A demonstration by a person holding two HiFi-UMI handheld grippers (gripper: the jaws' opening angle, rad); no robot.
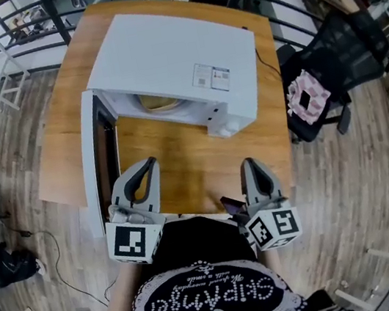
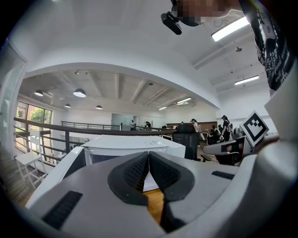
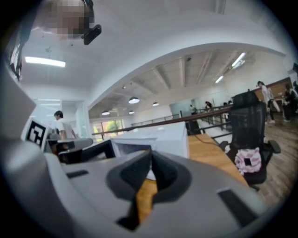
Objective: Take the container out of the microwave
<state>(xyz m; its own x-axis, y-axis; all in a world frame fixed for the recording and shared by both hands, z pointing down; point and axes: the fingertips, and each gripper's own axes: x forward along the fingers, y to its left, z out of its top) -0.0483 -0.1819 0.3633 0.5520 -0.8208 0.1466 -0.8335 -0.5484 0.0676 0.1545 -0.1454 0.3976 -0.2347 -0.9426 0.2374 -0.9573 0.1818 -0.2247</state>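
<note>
Left gripper (image 1: 149,164) and right gripper (image 1: 251,164): jaws pressed together, nothing between them. Both are parked short of the microwave (image 1: 178,61), likely ready for the reach. The door (image 1: 92,150) hangs open at the microwave's left, freeing access. The container (image 1: 158,103) sits inside the microwave. Only a tan edge shows; the rest is hidden under the microwave's top.

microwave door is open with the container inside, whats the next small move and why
Probably open the right gripper and start it toward the microwave: its door already stands open, the container sits inside, and that gripper, like the left gripper, is shut, empty and near the table edge.
</note>
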